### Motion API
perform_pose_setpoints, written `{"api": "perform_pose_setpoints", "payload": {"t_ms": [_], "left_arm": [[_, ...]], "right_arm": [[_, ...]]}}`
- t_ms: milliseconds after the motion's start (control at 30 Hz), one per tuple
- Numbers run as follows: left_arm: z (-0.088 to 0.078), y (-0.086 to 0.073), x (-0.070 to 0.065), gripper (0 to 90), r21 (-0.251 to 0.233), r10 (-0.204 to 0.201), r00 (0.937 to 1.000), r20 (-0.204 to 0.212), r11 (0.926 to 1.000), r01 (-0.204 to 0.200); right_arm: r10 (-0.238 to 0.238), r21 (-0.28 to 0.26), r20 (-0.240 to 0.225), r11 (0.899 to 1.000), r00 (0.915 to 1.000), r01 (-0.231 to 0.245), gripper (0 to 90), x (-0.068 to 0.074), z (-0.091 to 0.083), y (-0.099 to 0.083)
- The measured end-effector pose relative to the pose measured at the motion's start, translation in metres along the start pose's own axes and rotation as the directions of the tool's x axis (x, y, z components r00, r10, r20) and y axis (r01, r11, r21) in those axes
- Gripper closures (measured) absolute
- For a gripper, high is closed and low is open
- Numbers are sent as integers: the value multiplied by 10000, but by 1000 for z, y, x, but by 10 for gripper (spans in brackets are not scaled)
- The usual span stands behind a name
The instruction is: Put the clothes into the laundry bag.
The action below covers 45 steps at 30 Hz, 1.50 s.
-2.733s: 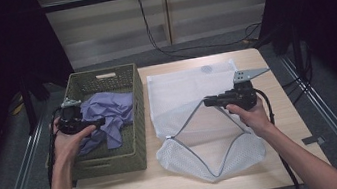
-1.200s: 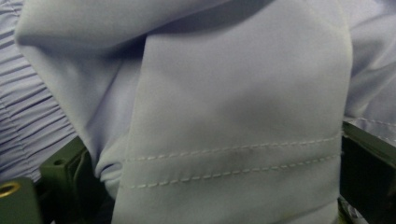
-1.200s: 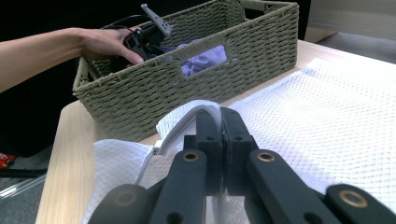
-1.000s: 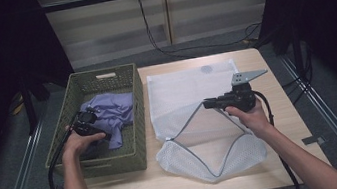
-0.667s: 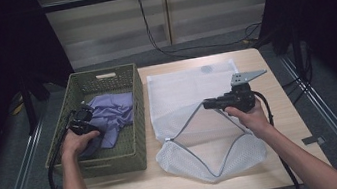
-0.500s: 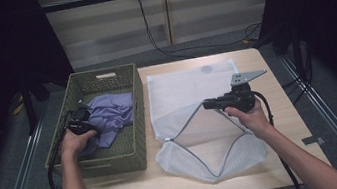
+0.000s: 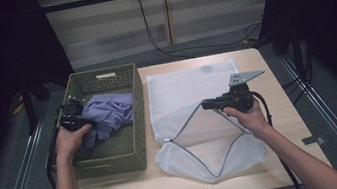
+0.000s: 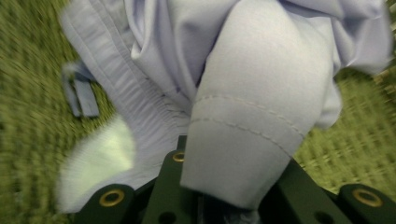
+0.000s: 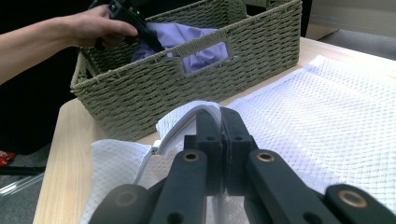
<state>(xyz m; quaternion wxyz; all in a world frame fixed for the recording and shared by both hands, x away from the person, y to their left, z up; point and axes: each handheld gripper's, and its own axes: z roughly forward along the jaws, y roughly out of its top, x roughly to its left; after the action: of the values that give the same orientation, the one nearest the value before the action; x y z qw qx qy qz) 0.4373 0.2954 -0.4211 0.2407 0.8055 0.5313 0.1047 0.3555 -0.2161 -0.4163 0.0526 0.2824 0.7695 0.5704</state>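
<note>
Garment [image 7: 109, 114] in basket [image 7: 134, 84], left of bag [image 7: 192, 96]

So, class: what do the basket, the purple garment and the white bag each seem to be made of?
Basket: woven cord or fibre, matt olive, judging by its braided rows.
Purple garment: smooth woven cloth, probably cotton or a blend, with stitched hems and soft folds.
White bag: fine synthetic-looking mesh with see-through netting and a zip edge.

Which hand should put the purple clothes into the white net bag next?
Left. The left gripper is shut on the purple garment in the basket. The right gripper is busy pinching the mesh bag rim, holding it open.
</note>
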Motion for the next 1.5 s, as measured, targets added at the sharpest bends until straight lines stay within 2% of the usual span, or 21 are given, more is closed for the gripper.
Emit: {"api": "perform_pose_setpoints", "payload": {"t_ms": [100,167,200,233,267,300,333,367,567,633,700,800,833,867,1000,1067,1167,1233,1333,1367,1500], "left_arm": [[-11,-1,-2,820,-759,-150,9996,245,9970,169],[-17,-2,-3,820,-1293,-316,9989,333,9910,357],[-21,-2,-3,820,-1335,-120,9996,270,9909,155],[-25,-3,-4,821,-1618,-67,9997,243,9868,106],[-28,-4,-5,821,-1951,-270,9987,424,9802,347],[-33,-6,-5,821,-2089,-82,9990,440,9778,172],[-36,-7,-5,821,-2311,-199,9987,469,9725,302],[-39,-9,-5,821,-2616,-357,9975,608,9639,505],[-60,-16,-5,822,-3641,-295,9969,726,9298,540],[-67,-18,-6,822,-4084,-316,9954,900,9104,659],[-72,-19,-9,822,-4345,-213,9957,906,8987,588],[-78,-17,-14,822,-4537,-47,9970,773,8903,394],[-81,-16,-16,822,-4668,-67,9968,796,8833,432],[-84,-15,-16,821,-4830,-18,9963,865,8746,435],[-99,-14,-22,822,-5560,203,9941,1064,8301,426],[-105,-14,-25,822,-5814,320,9937,1072,8128,365],[-110,-14,-28,822,-6022,409,9925,1152,7975,370],[-112,-15,-27,821,-6092,384,9930,1117,7921,379],[-117,-17,-24,821,-6348,304,9900,1381,7700,649],[-120,-19,-23,821,-6487,291,9898,1393,7579,691],[-131,-20,-26,821,-6714,402,9915,1241,7391,541]], "right_arm": [[3,-11,-1,10000,10000,-3,882,0,0,0],[10,-29,11,10000,10000,-10,883,1,-1,0],[-13,-26,15,10000,10000,13,884,1,-1,0],[-27,-28,8,10000,10000,27,884,1,-2,0],[-11,-41,-3,10000,10000,11,884,1,-2,0],[-17,-56,5,10000,10000,17,884,1,-2,1],[-23,-68,27,10000,10000,24,884,1,-2,1],[-23,-73,21,10000,10000,23,884,1,-3,1],[-27,-96,26,10000,10000,28,884,1,-3,2],[-31,-85,34,10000,10000,32,884,1,-3,1],[-40,-92,16,9999,10000,40,884,1,-3,1],[-40,-93,20,9999,10000,40,885,1,-3,2],[-32,-98,19,9999,10000,32,885,1,-3,2],[-33,-111,11,9999,10000,34,885,1,-3,2],[-79,-150,4,9999,10000,79,885,2,-5,2],[-85,-148,-2,9999,10000,85,886,2,-5,2],[-86,-138,12,9999,10000,86,886,2,-4,2],[-82,-131,7,9999,10000,83,886,3,-4,2],[-103,-154,4,9998,9999,103,886,3,-4,3],[-98,-158,-24,9998,9999,98,885,3,-4,3],[-78,-174,-13,9998,10000,78,885,2,-5,3]]}}
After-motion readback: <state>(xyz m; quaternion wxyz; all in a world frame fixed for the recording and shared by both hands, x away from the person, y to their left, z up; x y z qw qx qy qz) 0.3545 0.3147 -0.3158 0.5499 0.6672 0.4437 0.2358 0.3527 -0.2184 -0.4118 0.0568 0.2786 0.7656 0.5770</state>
